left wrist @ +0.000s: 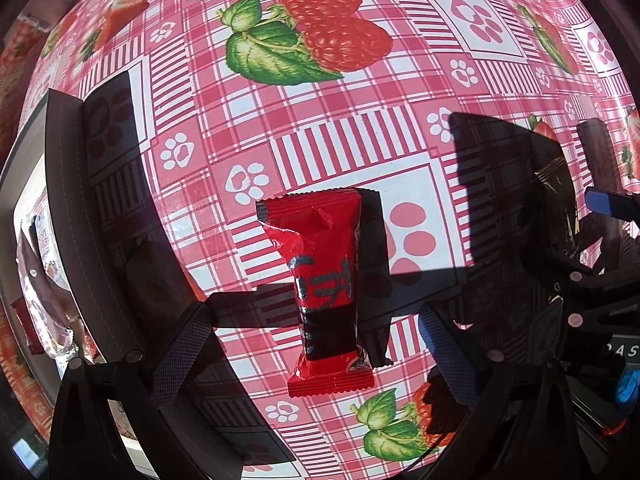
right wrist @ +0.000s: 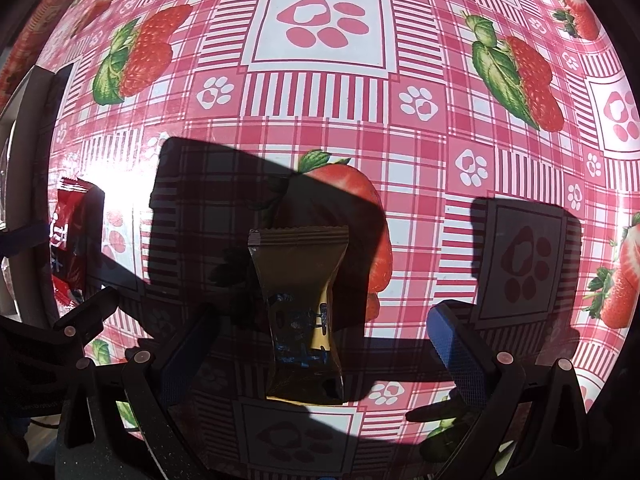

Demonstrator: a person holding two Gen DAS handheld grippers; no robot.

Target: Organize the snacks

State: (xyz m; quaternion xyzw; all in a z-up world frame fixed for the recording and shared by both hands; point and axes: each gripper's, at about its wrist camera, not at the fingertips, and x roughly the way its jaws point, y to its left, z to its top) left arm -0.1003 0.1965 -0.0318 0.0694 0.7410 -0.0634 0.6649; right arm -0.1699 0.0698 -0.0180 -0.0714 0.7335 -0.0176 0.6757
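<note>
Box at far left, dark wall raised: collision edge; snacks inside.

My left hand-held gripper: jaws wide, straddling red packet flat on surface. Judged light, crinkly, slippery film; pinch mid-body across width.

My right hand-held gripper: jaws wide around gold-brown packet. Same handling. Open room ahead, right.

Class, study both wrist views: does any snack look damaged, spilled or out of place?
Nothing looks damaged or spilled. The red snack packet and the gold snack packet lie sealed on the tablecloth, each between open fingers, outside the box holding other snacks.
</note>
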